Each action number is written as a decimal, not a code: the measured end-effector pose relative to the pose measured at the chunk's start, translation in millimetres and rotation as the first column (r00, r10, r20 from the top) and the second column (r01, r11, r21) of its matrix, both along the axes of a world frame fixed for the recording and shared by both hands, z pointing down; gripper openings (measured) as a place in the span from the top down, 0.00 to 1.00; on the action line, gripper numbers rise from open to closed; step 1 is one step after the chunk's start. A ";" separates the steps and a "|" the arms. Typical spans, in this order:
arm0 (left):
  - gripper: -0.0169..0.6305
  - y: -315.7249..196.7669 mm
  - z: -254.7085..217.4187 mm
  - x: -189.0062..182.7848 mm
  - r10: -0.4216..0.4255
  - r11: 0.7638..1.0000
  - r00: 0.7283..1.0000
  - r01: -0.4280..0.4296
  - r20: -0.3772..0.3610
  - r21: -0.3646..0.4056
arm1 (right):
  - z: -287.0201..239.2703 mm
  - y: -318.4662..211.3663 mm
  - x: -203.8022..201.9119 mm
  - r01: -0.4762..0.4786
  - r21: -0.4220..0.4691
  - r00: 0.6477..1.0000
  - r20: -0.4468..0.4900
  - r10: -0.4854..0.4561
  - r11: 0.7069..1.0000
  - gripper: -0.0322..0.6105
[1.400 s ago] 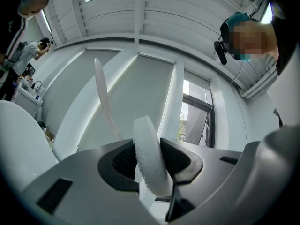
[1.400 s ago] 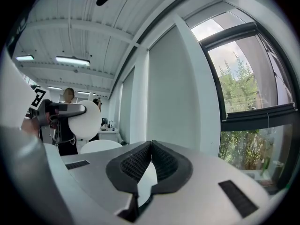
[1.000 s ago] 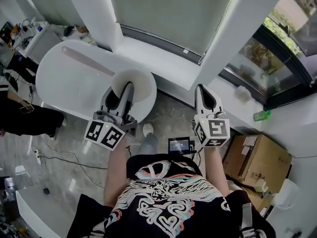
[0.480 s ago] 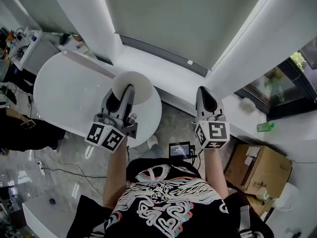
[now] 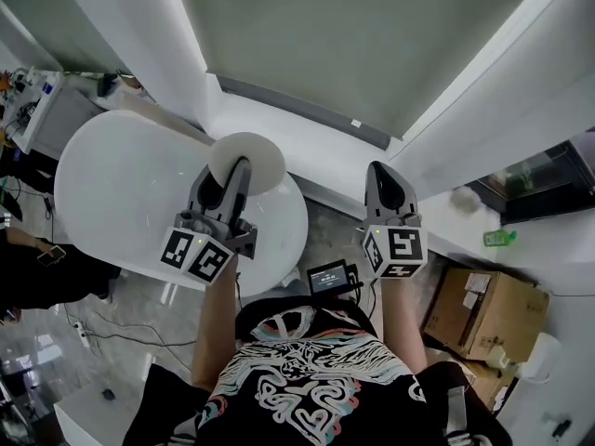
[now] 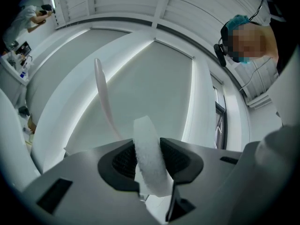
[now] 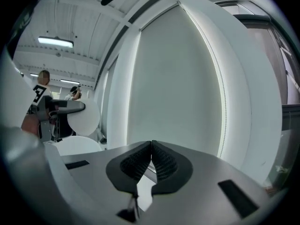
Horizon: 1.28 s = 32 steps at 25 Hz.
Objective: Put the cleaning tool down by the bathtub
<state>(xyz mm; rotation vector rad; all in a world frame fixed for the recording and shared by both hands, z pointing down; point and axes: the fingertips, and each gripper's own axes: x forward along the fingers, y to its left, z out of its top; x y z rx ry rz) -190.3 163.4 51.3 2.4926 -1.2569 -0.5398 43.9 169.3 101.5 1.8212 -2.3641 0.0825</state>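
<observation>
The cleaning tool (image 5: 245,160), a round white pad on a long pale handle (image 6: 103,99), has not been put down yet. The left gripper (image 5: 240,167) is clamped on the pad's fluffy rim, which the left gripper view shows edge-on between the jaws (image 6: 146,137), and holds it in the air over the near right end of the bathtub (image 5: 121,198). The right gripper (image 5: 380,169) has its jaws pressed together with nothing in them and hangs well apart to the right, over the floor.

The whole put-down appears to remain: lowering the tool to a spot beside the tub and letting go.

Closest in, a small screen (image 5: 329,276) sits at the person's waist. A cardboard box (image 5: 490,307) stands on the floor to the right, and a cable (image 5: 116,327) trails across the tiles on the left, where another person in dark clothes (image 5: 42,266) stands just beside the tub. That side looks crowded. Farther off, a green bottle (image 5: 495,238) lies on the white sill, under a blind-covered window (image 5: 363,35).
</observation>
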 end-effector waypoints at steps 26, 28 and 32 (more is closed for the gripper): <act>0.75 -81.2 8.8 9.5 0.010 1.000 1.000 -0.010 -0.014 -0.022 | 6.9 -83.6 6.4 -0.012 -0.004 1.000 0.003 0.012 1.000 0.91; 0.75 -89.6 10.8 11.2 0.008 1.000 1.000 -0.008 -0.013 -0.027 | 7.9 -93.5 6.6 -0.007 -0.004 1.000 0.003 0.007 1.000 0.91; 0.75 -101.4 15.2 15.2 0.008 0.999 1.000 -0.008 -0.020 -0.035 | 10.4 -107.5 8.1 0.000 -0.007 1.000 -0.007 0.000 1.000 0.91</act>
